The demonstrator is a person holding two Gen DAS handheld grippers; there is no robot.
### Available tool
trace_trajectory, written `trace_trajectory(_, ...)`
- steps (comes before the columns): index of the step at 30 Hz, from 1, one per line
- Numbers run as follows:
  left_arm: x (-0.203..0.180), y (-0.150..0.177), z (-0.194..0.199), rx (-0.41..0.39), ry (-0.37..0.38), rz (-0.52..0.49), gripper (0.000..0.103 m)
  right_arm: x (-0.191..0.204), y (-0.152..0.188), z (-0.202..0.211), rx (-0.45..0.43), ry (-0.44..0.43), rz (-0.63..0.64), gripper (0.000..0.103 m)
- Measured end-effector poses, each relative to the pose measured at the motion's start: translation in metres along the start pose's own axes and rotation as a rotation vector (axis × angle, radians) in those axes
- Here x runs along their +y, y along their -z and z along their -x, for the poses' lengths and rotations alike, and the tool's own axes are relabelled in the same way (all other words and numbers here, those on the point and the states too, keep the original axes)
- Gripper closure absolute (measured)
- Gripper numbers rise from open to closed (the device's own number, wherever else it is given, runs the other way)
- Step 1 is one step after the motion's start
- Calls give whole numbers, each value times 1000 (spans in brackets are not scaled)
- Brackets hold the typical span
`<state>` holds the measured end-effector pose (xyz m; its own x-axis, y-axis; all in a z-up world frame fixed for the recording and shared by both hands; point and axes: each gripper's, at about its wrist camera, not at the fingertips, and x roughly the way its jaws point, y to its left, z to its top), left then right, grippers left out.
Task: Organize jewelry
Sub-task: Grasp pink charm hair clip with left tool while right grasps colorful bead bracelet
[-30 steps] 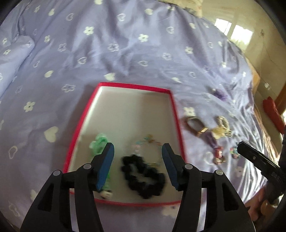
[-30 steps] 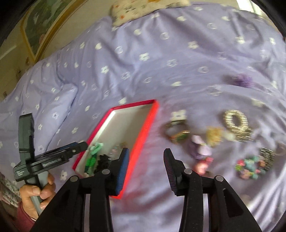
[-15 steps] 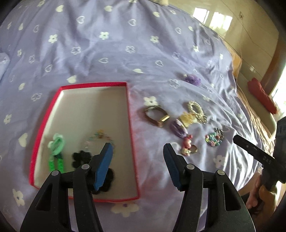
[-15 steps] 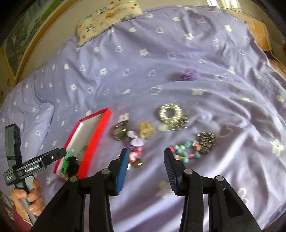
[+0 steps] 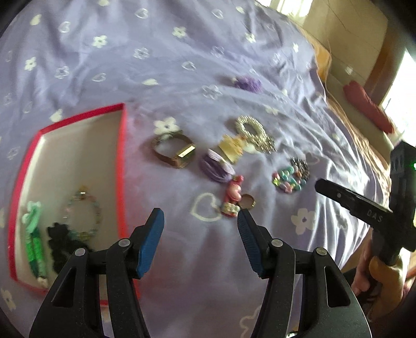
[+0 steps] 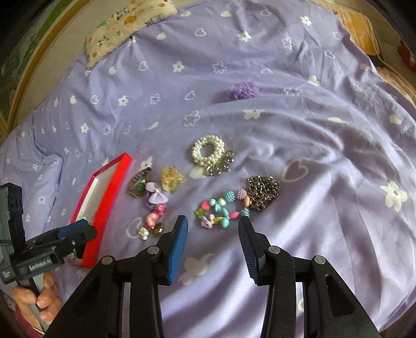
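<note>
While both grippers are hovering over the purple bedspread [image 6: 325, 145], loose jewelry is lying in a cluster mid-frame in both views. Red tray [image 5: 122, 145] is sitting at the left of the left wrist view, holding a green clip [image 5: 32, 228], a black scrunchie [image 5: 62, 241] and a clear bead bracelet [image 5: 83, 213].

Outside the tray in that view: a gold-brown bangle [image 5: 174, 153] just right of the tray wall, then a purple bow [image 5: 215, 166], a yellow clip [image 5: 231, 147], a pearl scrunchie [image 5: 251, 128], and a pink charm piece [image 5: 232, 197] touching a small gold ring [image 5: 248, 201]. A purple scrunchie [image 6: 241, 89] is lying well apart, upper centre of the right wrist view. A patterned pillow [image 6: 124, 23] is sitting upper left there.

My left gripper [image 5: 199, 228] is spread wide, gripping nothing, its right fingertip just beside the pink charm piece. My right gripper [image 6: 212, 230] is also wide and empty, with the colourful bead bracelet [image 6: 223, 209] lying just past its tips, touching a dark chain bundle [image 6: 262, 192].

Versus a second ago, the left view is showing the tray shifted from centre to the left edge, and the right view is now centring on the bead bracelet rather than the tray.
</note>
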<state>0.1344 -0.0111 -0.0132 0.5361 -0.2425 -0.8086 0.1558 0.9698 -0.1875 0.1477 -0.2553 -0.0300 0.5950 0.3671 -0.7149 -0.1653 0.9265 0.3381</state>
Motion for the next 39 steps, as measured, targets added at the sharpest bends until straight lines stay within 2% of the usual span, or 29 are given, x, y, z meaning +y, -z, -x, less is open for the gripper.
trace_trajectory(9, -20, -5, -48, 69, 19, -42, 45, -16, -1, -36, 71, 33, -43, 61)
trace_trajectory(13, -22, -6, -68, 101, 17, -51, 45, -20, -5, -47, 51, 28, -67, 61)
trace_trajectory(16, -23, -9, -75, 91, 7, -57, 45, -16, -7, -52, 35, 44, -53, 61)
trace_trajectory(17, -23, -11, -76, 89, 13, -55, 45, -15, -6, -53, 29, 52, -50, 63)
trace_trajectory(20, -19, -16, -78, 88, 35, -38, 46, -14, -6, -53, 17, 79, -42, 79)
trace_trajectory(22, -18, -17, -78, 84, 34, -44, 56, -17, -6, -53, 14, 69, -51, 81)
trace_trajectory(23, -18, -16, -78, 81, 34, -50, 59, -17, -6, -52, 15, 67, -50, 95)
trace_trajectory(25, -19, -14, -77, 76, 44, -63, 77, -17, -6, -49, 12, 46, -54, 95)
trace_trajectory(28, -19, -12, -73, 70, 57, -75, 85, -9, -6, -45, 12, 19, -40, 95)
trace_trajectory(39, -5, 5, -36, 23, 87, -43, 85, 27, -11, -13, -37, -64, 13, 95)
